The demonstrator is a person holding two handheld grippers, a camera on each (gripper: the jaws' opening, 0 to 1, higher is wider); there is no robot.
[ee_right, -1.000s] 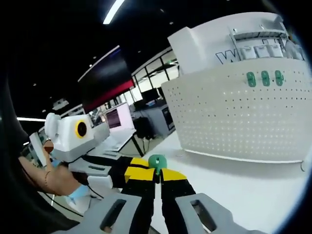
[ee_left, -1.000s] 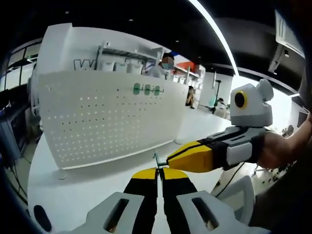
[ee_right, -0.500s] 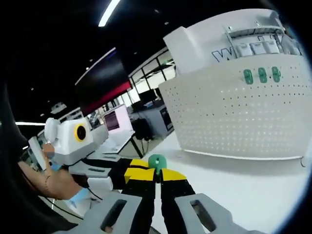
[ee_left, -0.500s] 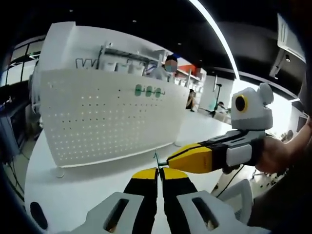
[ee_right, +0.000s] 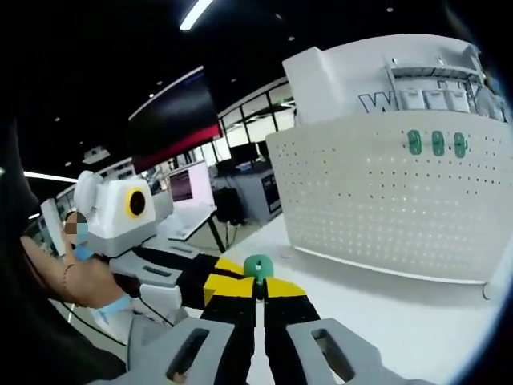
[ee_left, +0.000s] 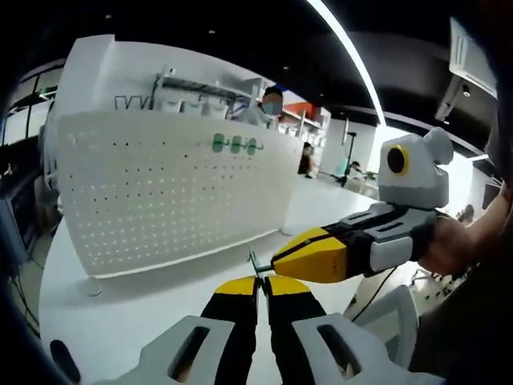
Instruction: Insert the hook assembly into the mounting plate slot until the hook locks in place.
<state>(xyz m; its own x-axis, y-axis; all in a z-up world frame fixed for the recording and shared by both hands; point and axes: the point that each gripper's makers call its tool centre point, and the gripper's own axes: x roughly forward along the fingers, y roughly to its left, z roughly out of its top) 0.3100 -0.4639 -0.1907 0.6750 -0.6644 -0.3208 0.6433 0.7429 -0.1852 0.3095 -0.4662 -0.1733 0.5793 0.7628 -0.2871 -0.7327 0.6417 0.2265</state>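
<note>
Inspector: Count the mounted items, upper right of the right gripper view.

Clerk: Three green hooks (ee_right: 437, 143) on one white perforated panel (ee_right: 385, 200).

Inspector: Loose pieces?

Clerk: One green hook assembly (ee_right: 258, 267), lower centre.

Inspector: Tools?

Clerk: Two: left gripper (ee_left: 259, 282), right gripper (ee_right: 258, 281). One table (ee_left: 136, 309).

Open table ahead, pegboard closing the far side

The white table (ee_left: 144, 309) lies bare between the grippers and the upright pegboard (ee_left: 160, 192), which walls off the far edge; three green hooks (ee_left: 235, 144) jut from its upper row. The right gripper (ee_left: 276, 261) crosses from the right, its tips touching the left gripper (ee_left: 258, 282), so no gap is left between them.
</note>
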